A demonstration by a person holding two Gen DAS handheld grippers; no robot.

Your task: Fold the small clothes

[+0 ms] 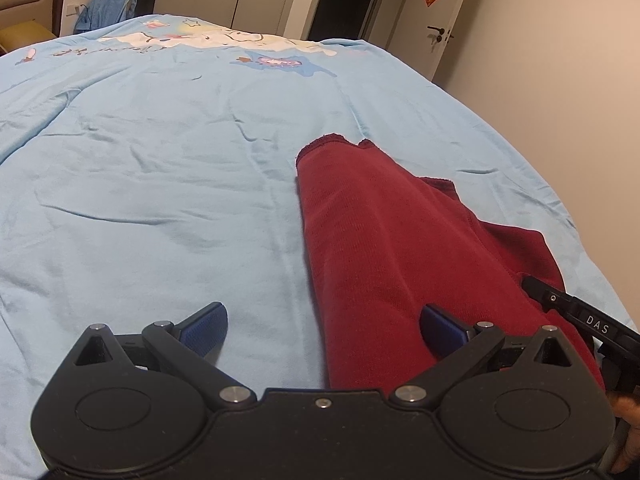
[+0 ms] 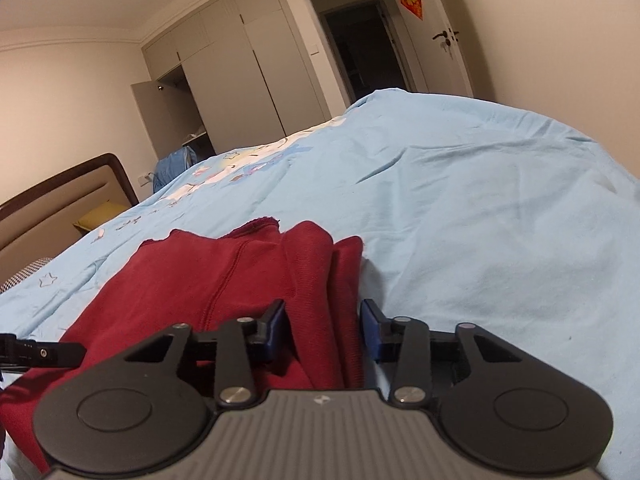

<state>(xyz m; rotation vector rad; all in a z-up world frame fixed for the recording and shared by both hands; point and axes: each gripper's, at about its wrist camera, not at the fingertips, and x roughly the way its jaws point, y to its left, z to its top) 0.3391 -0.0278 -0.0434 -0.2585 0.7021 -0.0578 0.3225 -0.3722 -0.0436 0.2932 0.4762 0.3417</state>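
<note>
A dark red knit garment (image 1: pixel 384 240) lies partly folded on the light blue bedspread (image 1: pixel 160 160), one side turned over into a long strip. My left gripper (image 1: pixel 324 328) hovers open and wide at the near end; its right finger (image 1: pixel 444 326) is over the cloth, its left finger over bare bedspread. In the right wrist view the garment (image 2: pixel 192 288) spreads to the left, and its bunched folded edge (image 2: pixel 324 280) fills the gap of my right gripper (image 2: pixel 325 334), which is shut on it. The right gripper (image 1: pixel 580 316) shows as a black bar at the garment's right edge.
The bedspread (image 2: pixel 480 220) has a cartoon print at the far end. A wooden headboard (image 2: pixel 60 200) stands to the left, wardrobes (image 2: pixel 240 72) and a dark doorway (image 2: pixel 360 52) beyond the bed, and a wall close on the right. A blue bag (image 1: pixel 106 10) sits behind the bed.
</note>
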